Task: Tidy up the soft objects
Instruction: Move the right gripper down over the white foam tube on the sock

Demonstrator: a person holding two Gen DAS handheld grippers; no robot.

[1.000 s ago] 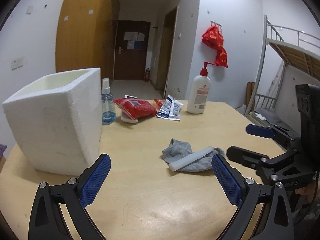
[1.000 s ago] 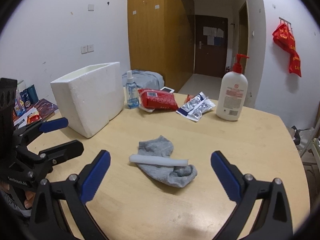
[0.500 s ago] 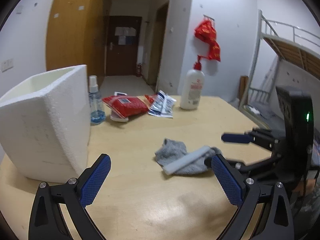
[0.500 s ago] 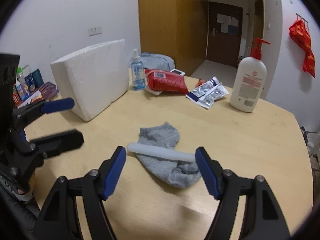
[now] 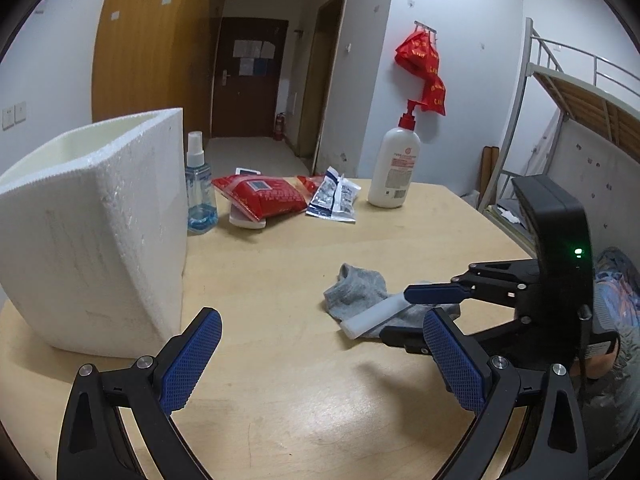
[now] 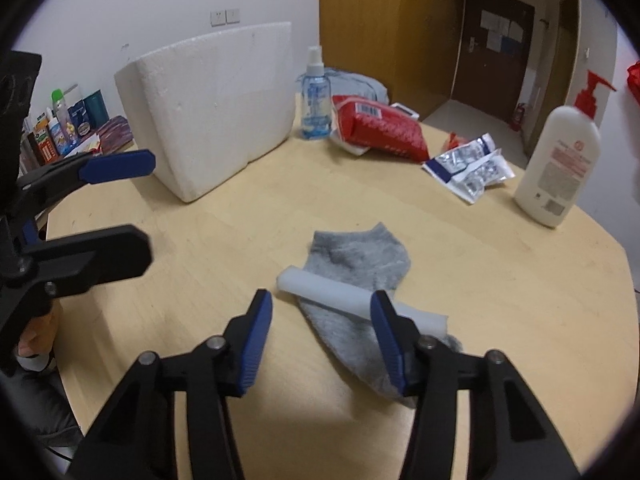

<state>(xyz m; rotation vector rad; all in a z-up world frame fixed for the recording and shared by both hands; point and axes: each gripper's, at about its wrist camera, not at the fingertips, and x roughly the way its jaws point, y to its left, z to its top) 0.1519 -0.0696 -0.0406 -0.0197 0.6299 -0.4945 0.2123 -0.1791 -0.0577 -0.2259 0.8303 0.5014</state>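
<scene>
Sock (image 5: 356,292), grey and crumpled, lies in the lower right of the left wrist view on the pale wooden table (image 5: 280,272), with a white foam stick (image 5: 374,314) resting across it. The right gripper (image 5: 416,314) reaches in from the right edge, one blue pad above the stick's near end and one dark finger below it; its jaws have just been closing, and the stick's end sits between them, though contact cannot be confirmed from here. The left gripper (image 5: 320,360) fills the bottom of the frame with jaws wide apart and nothing between them. A white foam box (image 5: 100,232) stands at the left, open at the top.

In the right wrist view the sock (image 6: 356,264) is at centre, the foam stick (image 6: 332,292) slanting across it. The right gripper (image 6: 320,340) has its jaws partly narrowed, straddling the stick's middle; neither pad presses on it yet. The foam box (image 6: 216,100) sits in the upper left, the left gripper (image 6: 116,204) at the left edge.

The step in hand looks like grasping the stick, or the stick and sock together. Next, the jaws need to lower a little, close fully, then lift toward the box.
</scene>
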